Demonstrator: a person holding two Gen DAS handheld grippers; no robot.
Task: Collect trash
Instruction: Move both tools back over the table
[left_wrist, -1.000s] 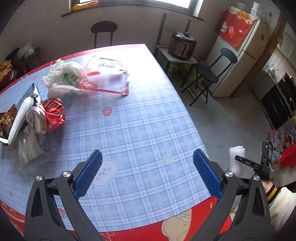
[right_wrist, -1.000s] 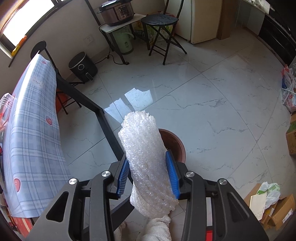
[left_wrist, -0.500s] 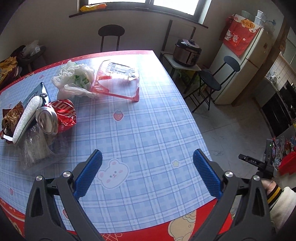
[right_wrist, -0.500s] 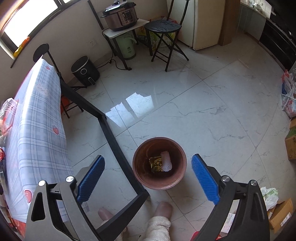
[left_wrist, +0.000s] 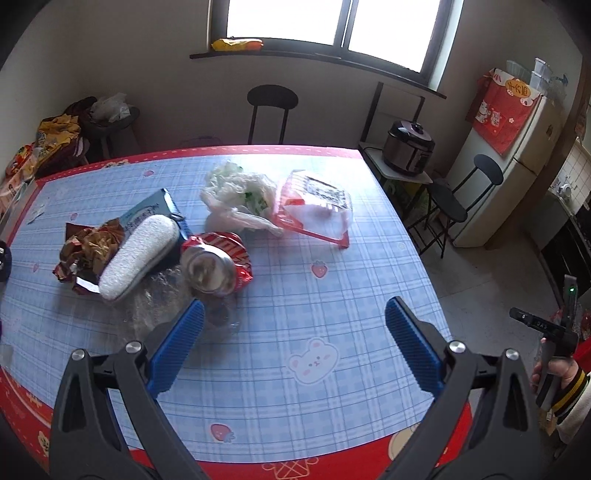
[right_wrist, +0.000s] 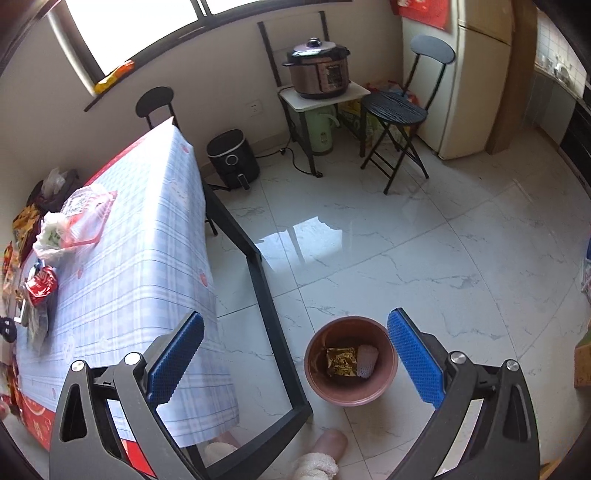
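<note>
Two pieces of trash lie in the brown bin (right_wrist: 351, 387) – a gold wrapper (right_wrist: 340, 362) and a foam net (right_wrist: 368, 358) (touching). Both grippers, left (left_wrist: 293, 328) and right (right_wrist: 295, 332), gape empty; one crushed red can (left_wrist: 218, 263) waits on the table (left_wrist: 332, 398).

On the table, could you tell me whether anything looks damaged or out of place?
Yes: a crushed red can lies on its side among crumpled wrappers and a white plastic bag scattered on the tablecloth.
</note>
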